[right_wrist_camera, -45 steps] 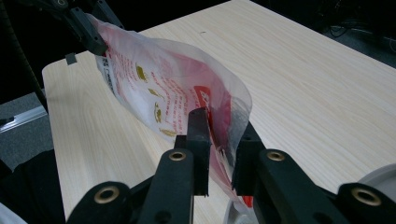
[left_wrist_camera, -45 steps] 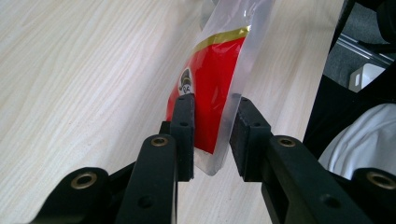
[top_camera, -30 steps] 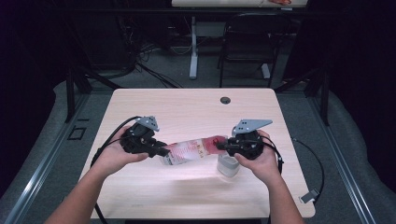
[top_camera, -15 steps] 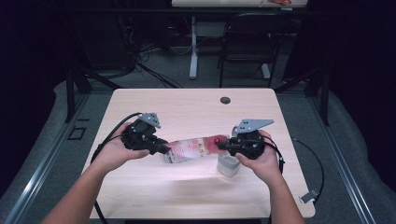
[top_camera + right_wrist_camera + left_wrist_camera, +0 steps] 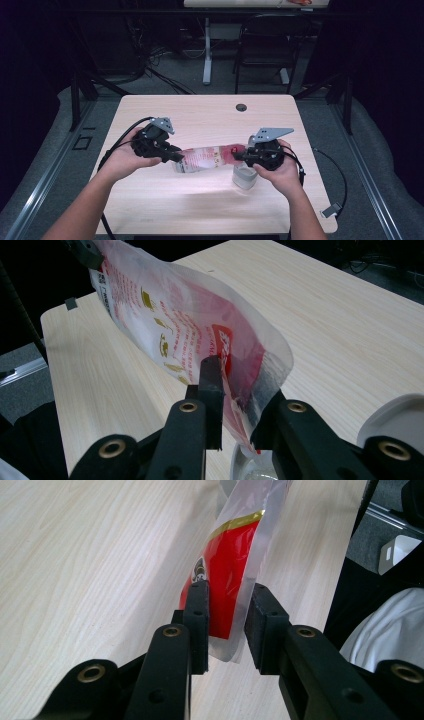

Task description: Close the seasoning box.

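A red and white plastic pouch [image 5: 205, 158] hangs stretched sideways above the wooden table [image 5: 200, 115], held at both ends. My left gripper [image 5: 176, 156] is shut on its left end; in the left gripper view my left gripper [image 5: 229, 592] pinches the red printed pouch [image 5: 230, 575] at its clear sealed edge. My right gripper [image 5: 239, 156] is shut on the other end, and in the right gripper view my right gripper [image 5: 242, 385] clamps the bulging pouch [image 5: 175, 325]. A white cup [image 5: 245, 176] stands on the table right under the right gripper; its rim [image 5: 395, 415] is beside the jaws.
A round cable hole [image 5: 241, 107] sits near the table's far edge. A small white device [image 5: 330, 210] lies off the table's right front corner on a cable. Beyond the table are a chair [image 5: 262, 50] and a desk leg [image 5: 207, 50].
My left gripper has edged slightly up in the picture with its end of the pouch. The right gripper and the cup have kept still.
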`<state>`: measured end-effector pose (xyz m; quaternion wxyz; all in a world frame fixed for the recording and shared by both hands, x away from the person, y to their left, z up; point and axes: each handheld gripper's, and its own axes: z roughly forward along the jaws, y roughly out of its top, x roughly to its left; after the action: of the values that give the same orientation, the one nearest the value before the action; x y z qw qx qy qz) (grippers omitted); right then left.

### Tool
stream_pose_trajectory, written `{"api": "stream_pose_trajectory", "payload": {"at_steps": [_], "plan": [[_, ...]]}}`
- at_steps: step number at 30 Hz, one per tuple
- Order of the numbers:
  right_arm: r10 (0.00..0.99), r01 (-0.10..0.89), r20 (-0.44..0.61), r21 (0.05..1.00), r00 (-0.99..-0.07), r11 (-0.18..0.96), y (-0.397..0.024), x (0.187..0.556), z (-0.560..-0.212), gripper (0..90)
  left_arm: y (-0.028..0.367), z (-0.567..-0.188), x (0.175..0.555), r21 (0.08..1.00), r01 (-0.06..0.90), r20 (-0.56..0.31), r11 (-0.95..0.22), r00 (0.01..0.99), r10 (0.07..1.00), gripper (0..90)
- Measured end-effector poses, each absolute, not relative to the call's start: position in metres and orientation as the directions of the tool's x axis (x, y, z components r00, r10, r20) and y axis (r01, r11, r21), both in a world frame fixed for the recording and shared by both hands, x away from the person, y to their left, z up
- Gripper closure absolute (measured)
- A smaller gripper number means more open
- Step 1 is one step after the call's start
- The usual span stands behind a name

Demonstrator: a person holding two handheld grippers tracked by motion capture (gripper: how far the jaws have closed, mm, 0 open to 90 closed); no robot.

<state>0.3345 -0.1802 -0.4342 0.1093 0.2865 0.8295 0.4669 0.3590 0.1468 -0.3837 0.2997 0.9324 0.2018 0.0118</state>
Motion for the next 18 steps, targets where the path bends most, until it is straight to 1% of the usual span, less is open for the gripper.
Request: {"api": "stream_pose_trajectory", "payload": {"at_steps": [18], "plan": [[0.586,0.373,0.085,0.842,-0.806,0.389,-0.1868,0.3341,-0.4318,77.3,0.1437,-0.3784,0.3618,0.552,0.37,-0.101,-0.747,0.919,0.38,73.5]]}}
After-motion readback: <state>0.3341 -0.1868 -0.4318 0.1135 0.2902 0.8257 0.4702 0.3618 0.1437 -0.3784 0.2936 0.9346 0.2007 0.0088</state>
